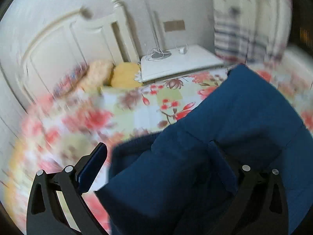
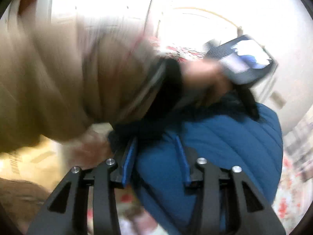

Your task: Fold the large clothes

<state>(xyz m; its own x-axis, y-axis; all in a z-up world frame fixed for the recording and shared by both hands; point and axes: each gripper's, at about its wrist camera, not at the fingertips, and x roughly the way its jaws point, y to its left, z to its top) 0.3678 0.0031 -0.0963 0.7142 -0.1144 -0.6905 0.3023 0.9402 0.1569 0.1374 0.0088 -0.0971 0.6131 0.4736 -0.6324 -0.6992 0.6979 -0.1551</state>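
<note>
On the bed (image 1: 137, 113), over its floral cover, lies the blue garment (image 1: 234, 117), bulky and partly bunched. Left tongs (image 1: 158, 156) stand wide, cloth lying between the pads but not pinched. Right tongs (image 2: 154, 154) stand fairly wide with a fold of garment between them; whether they grip it cannot be told. Risk: thick padded cloth may slip or spring open, since neither pair clamps it. Obstructions: the person's sleeve (image 2: 68, 78) crosses the right view; pillows (image 1: 109, 74) and white table (image 1: 182, 62) crowd the head end.

The left hand-held gripper (image 1: 156, 156) has its fingers spread wide; the right hand-held gripper (image 2: 156, 146) has its fingers partly apart.
</note>
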